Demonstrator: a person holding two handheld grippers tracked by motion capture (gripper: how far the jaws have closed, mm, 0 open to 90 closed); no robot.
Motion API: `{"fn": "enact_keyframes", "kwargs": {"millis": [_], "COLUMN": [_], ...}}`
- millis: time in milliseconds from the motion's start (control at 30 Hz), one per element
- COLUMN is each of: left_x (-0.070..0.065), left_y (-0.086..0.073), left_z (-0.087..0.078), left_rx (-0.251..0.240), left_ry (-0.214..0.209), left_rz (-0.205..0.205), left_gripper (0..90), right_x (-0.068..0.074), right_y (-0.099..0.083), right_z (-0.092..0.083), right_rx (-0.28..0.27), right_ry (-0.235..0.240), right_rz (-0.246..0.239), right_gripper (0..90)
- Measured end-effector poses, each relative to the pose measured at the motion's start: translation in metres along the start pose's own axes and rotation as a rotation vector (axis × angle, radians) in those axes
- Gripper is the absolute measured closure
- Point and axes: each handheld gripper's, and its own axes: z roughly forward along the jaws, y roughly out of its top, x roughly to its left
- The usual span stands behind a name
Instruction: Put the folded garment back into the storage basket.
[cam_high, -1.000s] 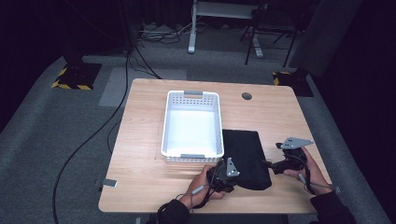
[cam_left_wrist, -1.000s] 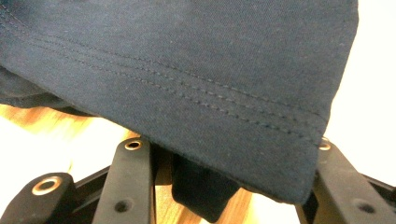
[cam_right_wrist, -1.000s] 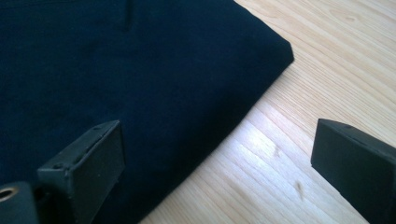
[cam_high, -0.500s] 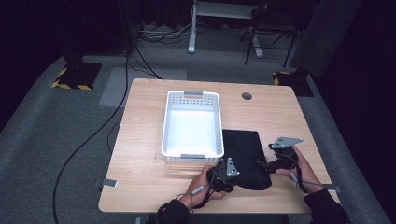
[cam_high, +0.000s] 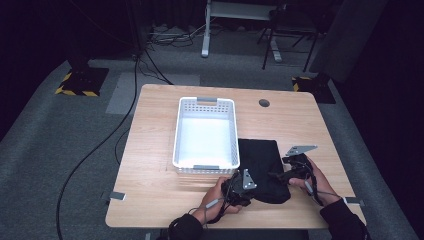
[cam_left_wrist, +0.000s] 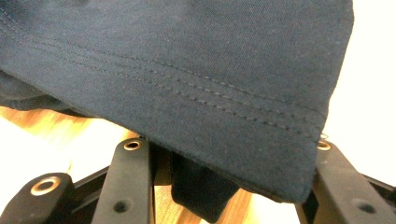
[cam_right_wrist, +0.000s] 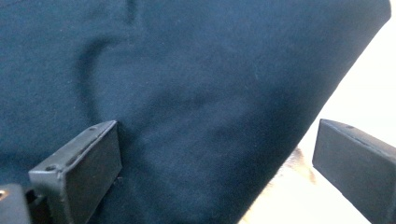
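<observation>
A: Step in hand looks like folding or gathering the dark navy garment (cam_high: 262, 167). It lies flat on the table (cam_high: 150, 150), near the person's edge, its left side just beside the white plastic basket (cam_high: 205, 132).

B: Tongs state?

A: Left tongs (cam_high: 239, 186) are at the garment's near-left corner, set narrow. The left gripper view puts the stitched hem (cam_left_wrist: 196, 93) draped across both jaws with a fold of cloth between them, so it reads as a grip on the hem. Right tongs (cam_high: 280, 176) stand wide at the near-right side; the right gripper view has one jaw over the cloth and one off its edge, nothing pinched.

B: Next move?

A: Judgement: the right tongs need to straddle the right edge and close on it, then both lift evenly. A one-sided lift would likely drag or twist the cloth.

B: Room?

A: Basket wall is tight on the left. Open table lies to the right and beyond the garment, toward the round grommet hole (cam_high: 264, 103). The near table edge is close to both hands.
</observation>
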Motion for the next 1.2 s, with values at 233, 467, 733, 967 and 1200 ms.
{"fn": "enact_keyframes", "kwargs": {"millis": [233,467,733,967,1200], "left_x": [-0.001,-0.004,-0.006,-0.006,-0.005], "left_y": [0.001,0.004,0.008,0.014,0.018], "left_z": [0.000,0.000,-0.007,-0.011,-0.011], "left_rx": [0.001,0.023,-0.006,-0.022,-0.027], "left_ry": [0.006,0.034,0.083,0.109,0.103], "left_rz": [0.002,0.020,0.039,0.054,0.055], "left_gripper": [56.0,56.6,66.7,70.9,72.4], "right_x": [-0.002,-0.004,0.007,0.016,0.019], "right_y": [-0.001,0.000,0.001,0.003,0.004], "right_z": [-0.001,-0.006,-0.016,-0.028,-0.031], "right_rx": [-0.005,-0.027,-0.068,-0.104,-0.116], "right_ry": [0.094,0.180,0.114,0.057,0.028], "right_rz": [0.006,-0.013,-0.085,-0.134,-0.148], "right_gripper": [23.0,57.1,65.7,70.3,72.2]}}
